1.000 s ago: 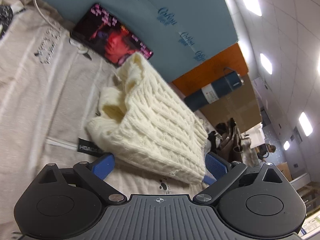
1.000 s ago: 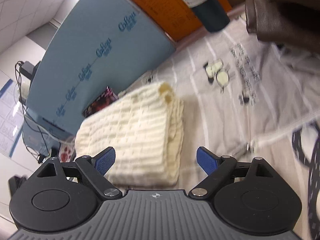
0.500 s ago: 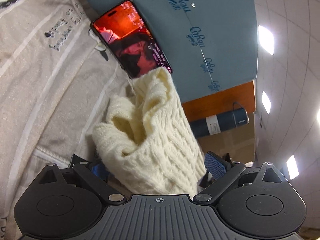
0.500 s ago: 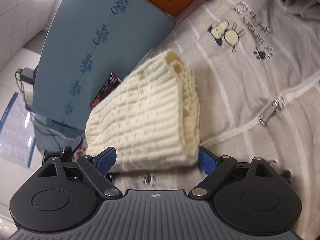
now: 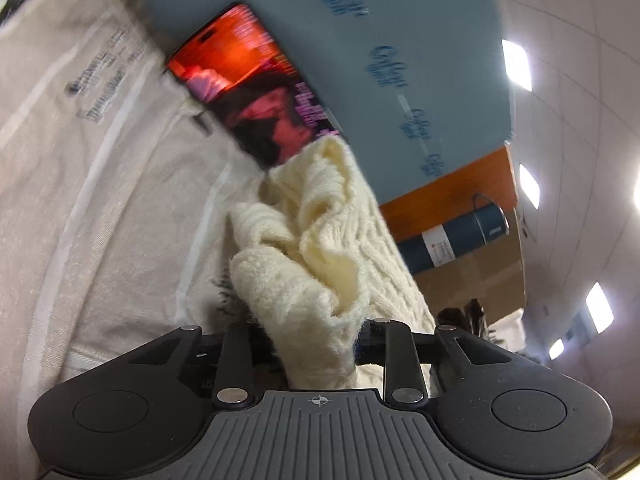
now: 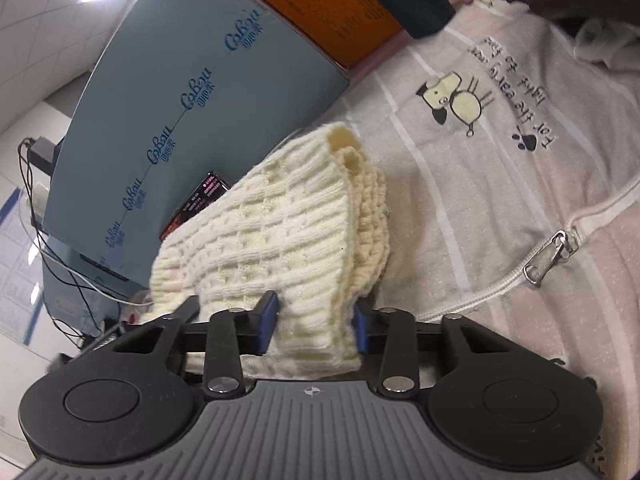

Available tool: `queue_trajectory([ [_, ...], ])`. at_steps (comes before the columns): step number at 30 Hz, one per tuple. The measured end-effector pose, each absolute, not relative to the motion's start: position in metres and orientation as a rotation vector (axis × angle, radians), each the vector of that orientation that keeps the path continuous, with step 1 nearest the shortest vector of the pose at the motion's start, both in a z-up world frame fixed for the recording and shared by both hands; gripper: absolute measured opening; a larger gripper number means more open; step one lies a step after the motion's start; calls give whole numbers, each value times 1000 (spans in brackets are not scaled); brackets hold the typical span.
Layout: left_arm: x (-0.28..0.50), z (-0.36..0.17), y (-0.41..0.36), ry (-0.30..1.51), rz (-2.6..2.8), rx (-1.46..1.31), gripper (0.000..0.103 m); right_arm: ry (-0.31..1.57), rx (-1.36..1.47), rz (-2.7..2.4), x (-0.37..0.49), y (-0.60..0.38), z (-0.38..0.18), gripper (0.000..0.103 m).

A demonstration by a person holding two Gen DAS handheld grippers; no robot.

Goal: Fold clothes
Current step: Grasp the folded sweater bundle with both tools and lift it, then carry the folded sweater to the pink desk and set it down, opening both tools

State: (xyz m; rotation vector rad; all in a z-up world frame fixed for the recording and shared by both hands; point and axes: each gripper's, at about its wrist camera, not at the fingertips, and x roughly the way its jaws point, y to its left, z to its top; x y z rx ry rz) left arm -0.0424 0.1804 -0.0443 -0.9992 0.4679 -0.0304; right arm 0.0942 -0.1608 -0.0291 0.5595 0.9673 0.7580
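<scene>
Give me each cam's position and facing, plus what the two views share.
Left wrist: on the left gripper, looking along its fingers at the cream knit sweater it clamps, phone beyond.
Right wrist: on the right gripper, facing the same sweater, clamped, over a beige printed cloth.
Shared: sweater, phone, blue board.

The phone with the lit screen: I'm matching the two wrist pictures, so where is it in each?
Left wrist: phone at upper centre-left, leaning against the blue board.
Right wrist: only its corner shows at centre-left, behind the cream knit sweater.
Shared landmark: the blue board.
</scene>
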Motion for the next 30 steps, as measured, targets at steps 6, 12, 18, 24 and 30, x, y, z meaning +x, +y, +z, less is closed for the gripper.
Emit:
queue_trajectory([
  [6,-67,-20,177,443,-29,-935,24,895,563,820,77,-163,-6,24],
  [12,-121,-4,191,359,26,-889,24,876,514,906,47,-134,13,23],
  [18,-186,13,219,236,149,-856,24,883,436,1023,23,-71,29,23],
  [24,-248,27,259,94,326,-867,24,885,375,1176,-4,8,47,23],
  [30,-295,39,301,-68,498,-848,24,886,344,1306,-30,88,51,23],
])
